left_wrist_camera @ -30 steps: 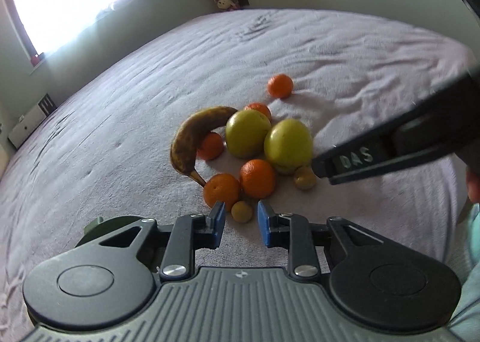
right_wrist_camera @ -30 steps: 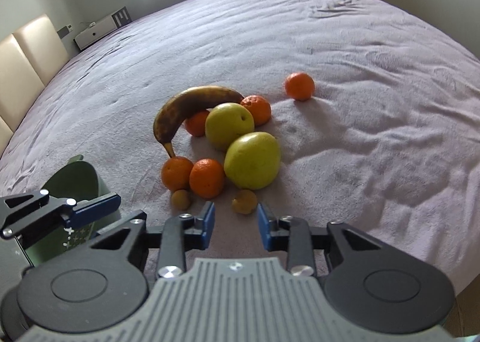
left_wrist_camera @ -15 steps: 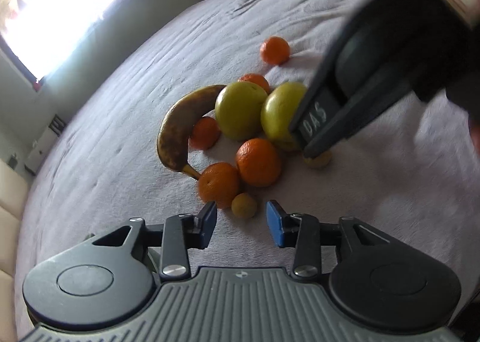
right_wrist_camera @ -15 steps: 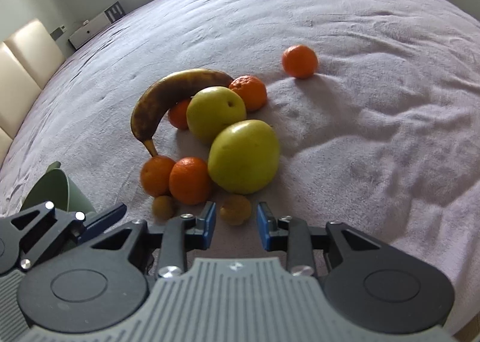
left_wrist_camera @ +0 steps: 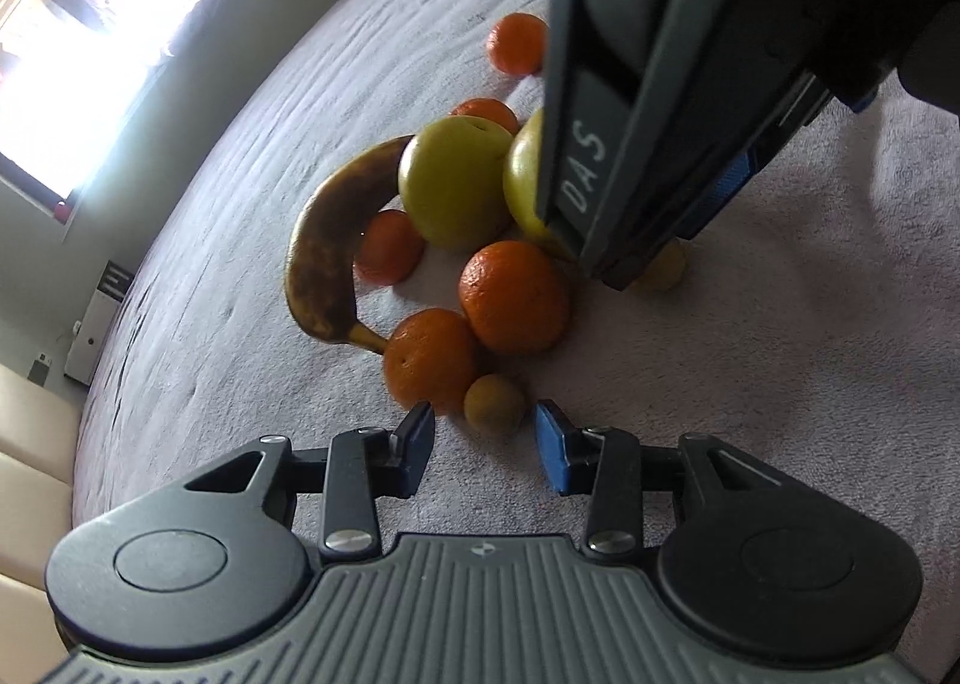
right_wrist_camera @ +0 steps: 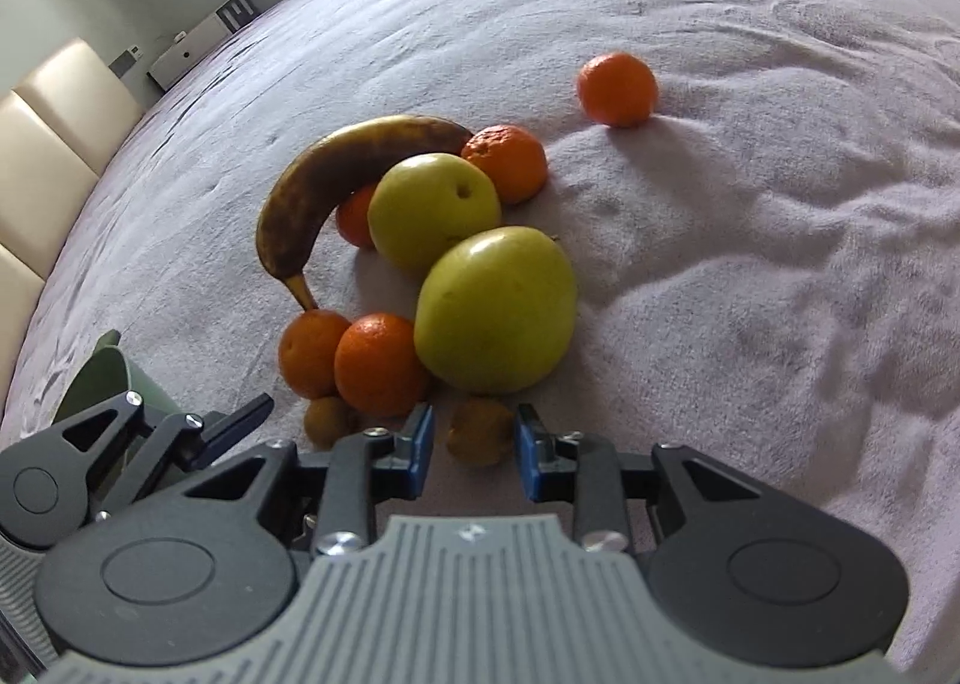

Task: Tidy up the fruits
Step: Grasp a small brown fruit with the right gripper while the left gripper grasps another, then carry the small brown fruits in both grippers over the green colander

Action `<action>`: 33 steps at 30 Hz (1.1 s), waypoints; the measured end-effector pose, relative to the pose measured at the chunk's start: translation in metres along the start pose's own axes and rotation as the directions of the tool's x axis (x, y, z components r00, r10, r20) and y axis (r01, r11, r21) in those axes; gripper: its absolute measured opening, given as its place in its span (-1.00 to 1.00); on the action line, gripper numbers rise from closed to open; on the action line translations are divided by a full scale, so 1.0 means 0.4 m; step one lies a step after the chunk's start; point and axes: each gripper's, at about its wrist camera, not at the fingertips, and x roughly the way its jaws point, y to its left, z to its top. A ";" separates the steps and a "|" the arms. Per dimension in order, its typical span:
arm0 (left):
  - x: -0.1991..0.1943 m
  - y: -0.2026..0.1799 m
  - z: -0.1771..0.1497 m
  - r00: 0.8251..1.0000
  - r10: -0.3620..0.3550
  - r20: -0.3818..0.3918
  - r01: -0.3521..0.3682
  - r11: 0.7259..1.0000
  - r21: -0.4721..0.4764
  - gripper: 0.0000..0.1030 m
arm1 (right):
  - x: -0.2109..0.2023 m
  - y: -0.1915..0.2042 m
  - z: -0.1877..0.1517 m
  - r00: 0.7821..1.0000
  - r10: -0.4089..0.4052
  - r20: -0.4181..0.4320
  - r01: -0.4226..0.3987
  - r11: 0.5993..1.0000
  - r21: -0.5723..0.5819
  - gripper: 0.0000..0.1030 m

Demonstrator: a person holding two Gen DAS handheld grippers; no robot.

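Observation:
A brown-spotted banana (right_wrist_camera: 336, 180), two green apples (right_wrist_camera: 432, 210) (right_wrist_camera: 495, 312) and several mandarins (right_wrist_camera: 378, 363) lie clustered on the purple cloth (right_wrist_camera: 780, 204). One mandarin (right_wrist_camera: 618, 87) sits apart, farther back. My left gripper (left_wrist_camera: 485, 432) is open, and a small brownish fruit (left_wrist_camera: 495, 403) lies just beyond its tips, untouched. My right gripper (right_wrist_camera: 474, 432) has its jaws close together. A second small fruit (right_wrist_camera: 480, 432) sits in line with their narrow gap, and I cannot tell if they touch it. The right gripper's body (left_wrist_camera: 660, 84) hides part of one apple (left_wrist_camera: 522, 186).
A green container (right_wrist_camera: 99, 378) stands at the near left, behind the left gripper's finger (right_wrist_camera: 240, 420). Cream chair backs (right_wrist_camera: 54, 132) line the left side. A white cabinet (right_wrist_camera: 198, 39) and a bright window (left_wrist_camera: 60, 54) are beyond the table's far edge.
Both grippers have come down and closer to the fruit pile. The left jaws have widened. The right gripper's body has swung across the upper right of the left wrist view.

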 end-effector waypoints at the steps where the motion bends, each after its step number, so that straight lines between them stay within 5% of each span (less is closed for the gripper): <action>1: 0.003 -0.003 0.000 1.000 0.002 0.000 -0.002 1.000 0.005 -0.09 | 0.003 -0.001 0.000 1.000 0.002 -0.005 -0.002 1.000 0.004 -0.47; 16: 0.016 0.004 -0.001 0.999 -0.032 0.006 0.032 0.999 -0.004 -0.49 | 0.023 0.004 -0.005 1.000 -0.012 -0.018 0.012 1.000 -0.013 -0.53; 33: -0.037 0.043 0.009 0.999 -0.023 0.022 0.024 0.999 -0.039 -0.50 | -0.043 0.040 -0.002 1.000 -0.022 0.004 0.023 0.999 -0.041 -0.53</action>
